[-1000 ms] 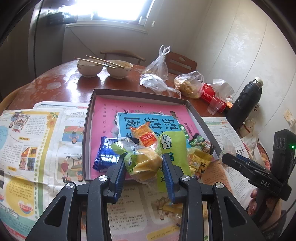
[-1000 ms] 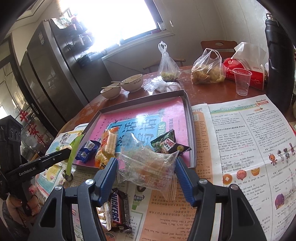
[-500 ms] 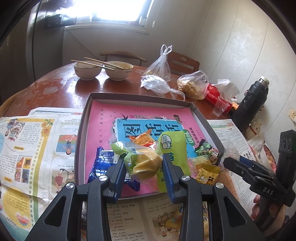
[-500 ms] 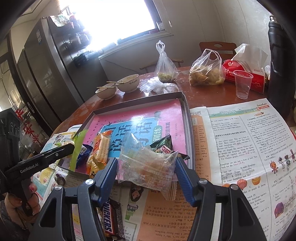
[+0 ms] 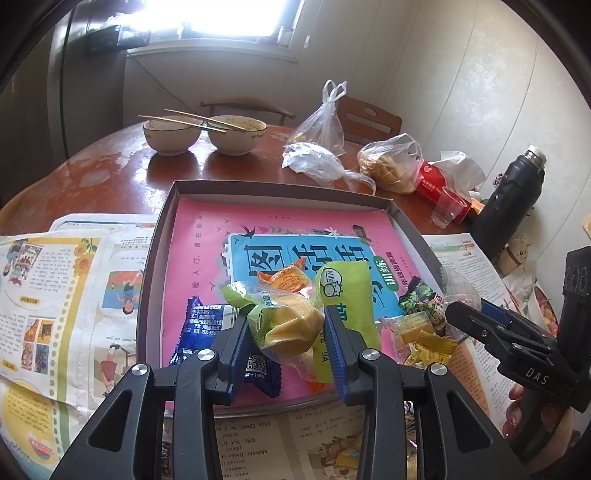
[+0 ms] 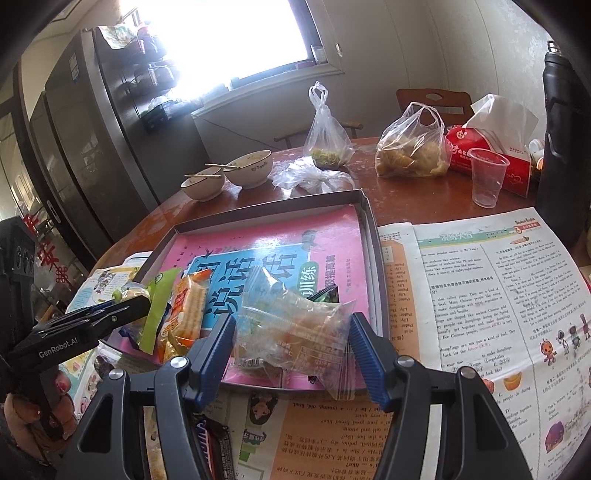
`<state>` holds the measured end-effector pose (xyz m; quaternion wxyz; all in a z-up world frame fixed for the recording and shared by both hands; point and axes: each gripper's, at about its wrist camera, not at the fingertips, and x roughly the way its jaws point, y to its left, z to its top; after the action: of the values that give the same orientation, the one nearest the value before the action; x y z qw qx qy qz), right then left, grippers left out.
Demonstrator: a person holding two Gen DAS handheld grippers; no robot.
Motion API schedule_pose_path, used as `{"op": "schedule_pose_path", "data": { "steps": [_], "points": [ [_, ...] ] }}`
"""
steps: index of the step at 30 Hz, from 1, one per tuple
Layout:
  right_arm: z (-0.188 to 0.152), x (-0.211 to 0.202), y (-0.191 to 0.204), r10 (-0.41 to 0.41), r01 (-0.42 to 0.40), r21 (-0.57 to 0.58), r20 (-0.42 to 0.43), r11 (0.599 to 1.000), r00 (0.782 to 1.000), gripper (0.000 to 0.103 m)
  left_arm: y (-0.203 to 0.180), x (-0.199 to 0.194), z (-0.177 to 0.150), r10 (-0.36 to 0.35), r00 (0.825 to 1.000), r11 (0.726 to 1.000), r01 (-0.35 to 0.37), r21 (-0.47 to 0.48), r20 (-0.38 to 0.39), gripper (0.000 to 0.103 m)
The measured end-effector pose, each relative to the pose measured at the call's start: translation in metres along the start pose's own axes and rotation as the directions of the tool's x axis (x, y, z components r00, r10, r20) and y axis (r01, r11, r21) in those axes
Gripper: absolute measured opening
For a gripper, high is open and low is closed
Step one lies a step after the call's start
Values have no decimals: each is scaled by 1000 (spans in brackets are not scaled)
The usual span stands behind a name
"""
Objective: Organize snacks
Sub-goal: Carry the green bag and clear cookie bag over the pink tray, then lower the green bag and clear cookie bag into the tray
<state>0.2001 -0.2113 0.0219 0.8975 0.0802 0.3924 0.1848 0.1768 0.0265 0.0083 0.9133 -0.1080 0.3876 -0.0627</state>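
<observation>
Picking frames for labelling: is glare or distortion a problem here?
Left wrist view: window blown out white, table edge bowed by fisheye, yellow cake packet sharp. Right wrist view: window overexposed, fridge dark, clear snack bag readable.

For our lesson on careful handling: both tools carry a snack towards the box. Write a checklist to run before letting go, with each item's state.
1. Left tool grips the yellow cake packet: ok.
2. Right tool grips the clear snack bag: ok.
3. Both packets over the box: ok.
4. Bare floor left in the box: ok.
5. Packets low enough to drop softly: cannot tell.
</observation>
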Motion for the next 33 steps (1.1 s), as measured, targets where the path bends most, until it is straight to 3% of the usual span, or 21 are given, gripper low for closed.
{"op": "schedule_pose_path", "data": {
  "steps": [10,22,33],
  "points": [
    [-4,8,7,-45,46,-71,14,996,999,63,1,8,-1,13,1000,1000,-13,-4,-10,39],
    [-4,10,5,-79,81,-67,36,994,996,63,1,13,-4,22,1000,1000,-22,-3,-20,39],
    [-6,15,22,-49,53,-146,31,988,998,63,1,14,-5,25,999,1000,-25,0,-21,40]
  ]
}}
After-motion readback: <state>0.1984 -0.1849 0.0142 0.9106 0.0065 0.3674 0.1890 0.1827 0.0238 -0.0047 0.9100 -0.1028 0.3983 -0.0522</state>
